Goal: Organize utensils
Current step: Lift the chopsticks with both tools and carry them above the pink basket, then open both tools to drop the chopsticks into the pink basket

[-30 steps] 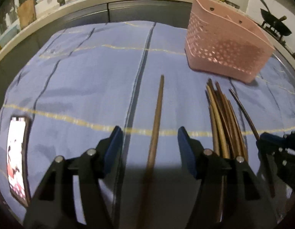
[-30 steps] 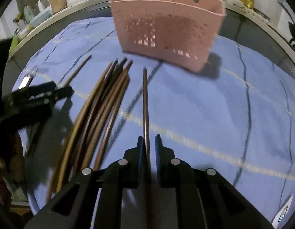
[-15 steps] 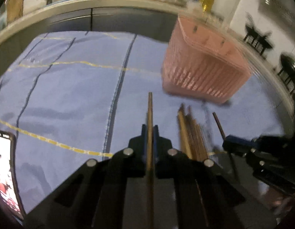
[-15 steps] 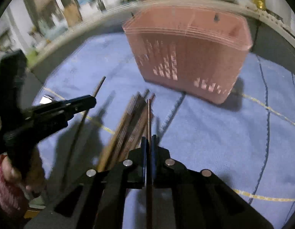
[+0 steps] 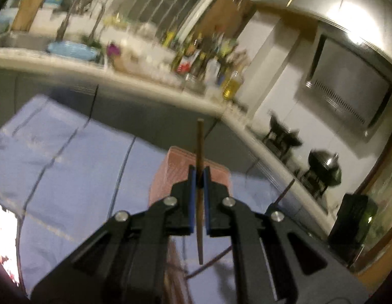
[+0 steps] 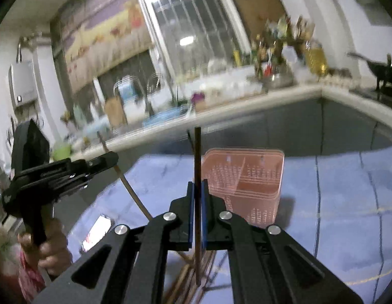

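Up off the cloth now: left gripper (image 5: 199,177) clenched on a brown chopstick (image 5: 200,152), stick pinched between the blue pads, tip poking up past the fingers, tail hanging below them. Right gripper (image 6: 197,190) likewise clamped on a darker chopstick (image 6: 197,152), held near upright in the right wrist view. Beyond both sets of fingers, pink perforated basket (image 6: 246,177) standing on the blue striped tablecloth (image 6: 335,202), divided inside into compartments, well apart from either stick. Below the right gripper, remaining chopsticks (image 6: 185,281) lying bundled on the cloth. At left in the right wrist view, hand (image 6: 50,245) gripping the left tool's handle; lit phone (image 6: 97,233) flat on the cloth nearby. Kitchen counter (image 5: 145,81) behind, cluttered and blurred.
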Demonstrator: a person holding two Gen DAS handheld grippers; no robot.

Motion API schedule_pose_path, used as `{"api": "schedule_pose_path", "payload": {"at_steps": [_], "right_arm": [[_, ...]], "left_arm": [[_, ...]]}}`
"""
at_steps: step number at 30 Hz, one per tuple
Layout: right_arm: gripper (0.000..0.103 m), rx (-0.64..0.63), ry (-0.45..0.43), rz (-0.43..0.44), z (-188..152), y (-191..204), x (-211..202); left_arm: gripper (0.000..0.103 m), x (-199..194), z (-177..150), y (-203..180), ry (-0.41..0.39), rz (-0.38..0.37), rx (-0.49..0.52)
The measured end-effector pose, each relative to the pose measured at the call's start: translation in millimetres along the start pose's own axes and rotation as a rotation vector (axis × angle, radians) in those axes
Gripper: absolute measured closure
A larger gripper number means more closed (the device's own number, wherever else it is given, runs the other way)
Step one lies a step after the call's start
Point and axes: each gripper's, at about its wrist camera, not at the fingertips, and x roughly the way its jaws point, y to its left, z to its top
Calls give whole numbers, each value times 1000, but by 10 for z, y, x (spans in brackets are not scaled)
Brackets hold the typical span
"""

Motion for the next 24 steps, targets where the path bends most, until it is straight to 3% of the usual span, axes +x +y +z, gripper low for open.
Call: {"api": "schedule_pose_path", "payload": {"at_steps": [4,8,13,16,21,23,24], "right_arm": [[98,23,-110,-17,381,-39,-16],[98,40,-213,-65,782,-137,124],[98,2,-224,-124,1005,-235,490],[98,-12,-142,-141,874,-322,824],[97,1,-3,-139,520,-436,1183],[97,16,34,-137,415,-462,1263],[97,24,46,-133,371,-452,1272]], "left_arm": [[98,-11,382,-181,-111,11,12],[98,157,676,-283,-197,81,45],[98,495,788,-333,-224,169,121],[98,797,701,-306,-173,207,162],[97,1293,357,-222,-13,270,233],[87,1461,211,-163,75,300,256],[75,1519,150,-113,113,319,251]]}}
